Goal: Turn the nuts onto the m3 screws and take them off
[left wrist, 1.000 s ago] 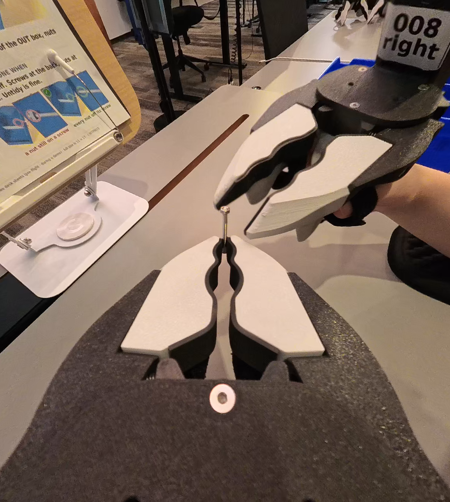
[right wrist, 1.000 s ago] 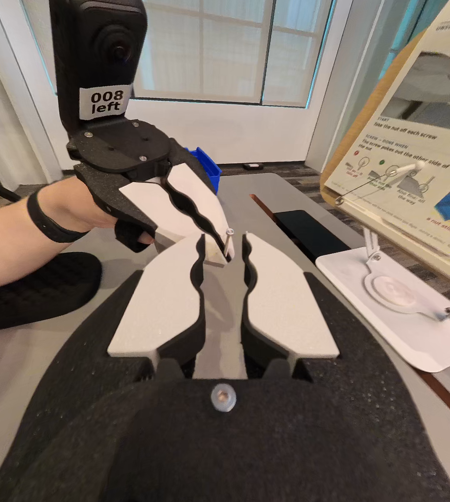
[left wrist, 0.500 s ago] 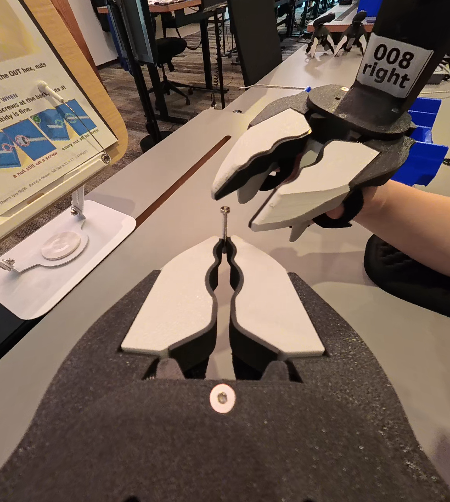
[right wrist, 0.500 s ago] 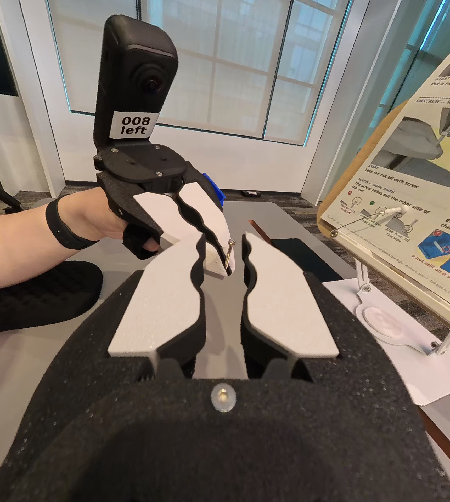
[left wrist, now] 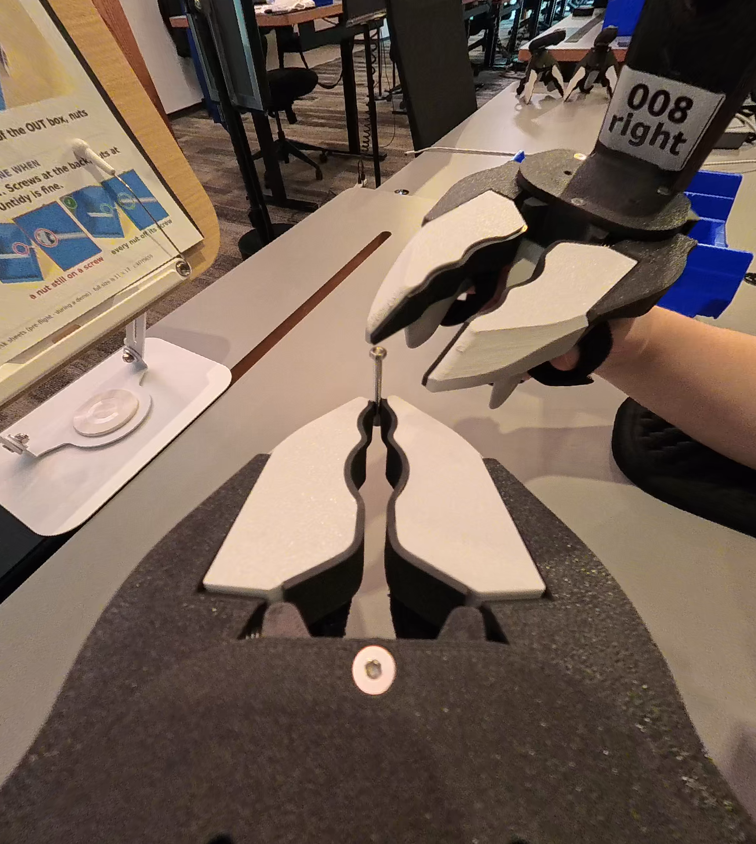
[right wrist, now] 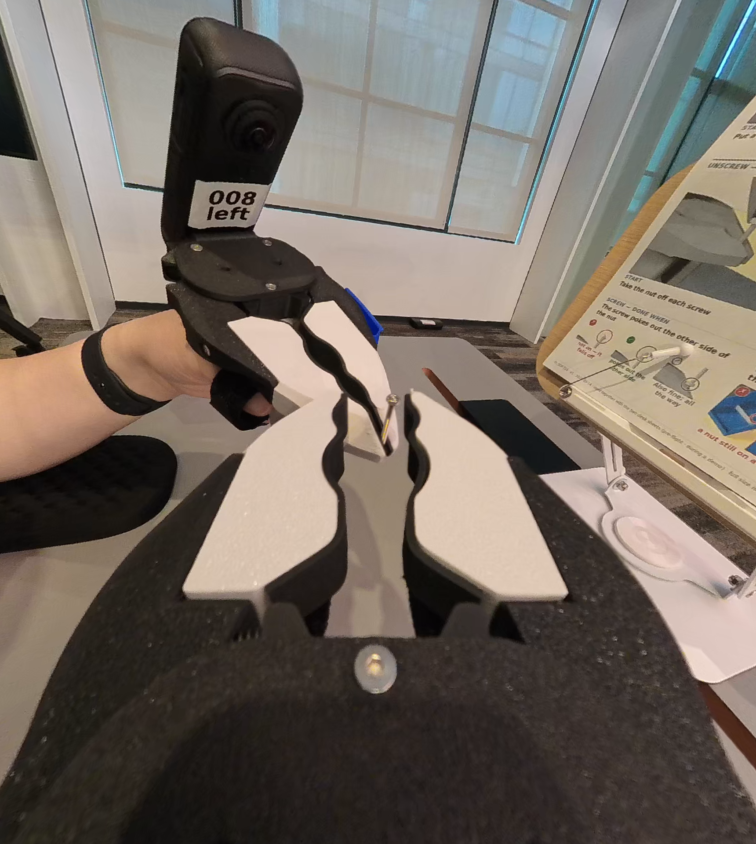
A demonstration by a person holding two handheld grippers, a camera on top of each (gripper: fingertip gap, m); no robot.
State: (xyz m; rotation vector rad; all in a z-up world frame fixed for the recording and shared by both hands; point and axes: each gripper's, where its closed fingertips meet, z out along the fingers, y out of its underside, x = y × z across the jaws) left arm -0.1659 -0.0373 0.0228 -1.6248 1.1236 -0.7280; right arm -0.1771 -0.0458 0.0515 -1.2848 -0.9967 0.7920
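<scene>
Since half a second earlier, the right gripper (left wrist: pixel 396 361) had dropped closer, one fingertip just above the screw (left wrist: pixel 377 380). Its fingers stood apart, empty. The left gripper (left wrist: pixel 378 402) pinched the screw's lower end, shaft upright, head up, above the table (left wrist: pixel 595 616).

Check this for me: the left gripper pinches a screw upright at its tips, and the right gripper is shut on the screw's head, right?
Not quite. The left gripper does pinch the screw upright at its tips, but the right gripper is open, its fingers apart on either side of the screw and not gripping the head. The right wrist view shows the gap.
</scene>
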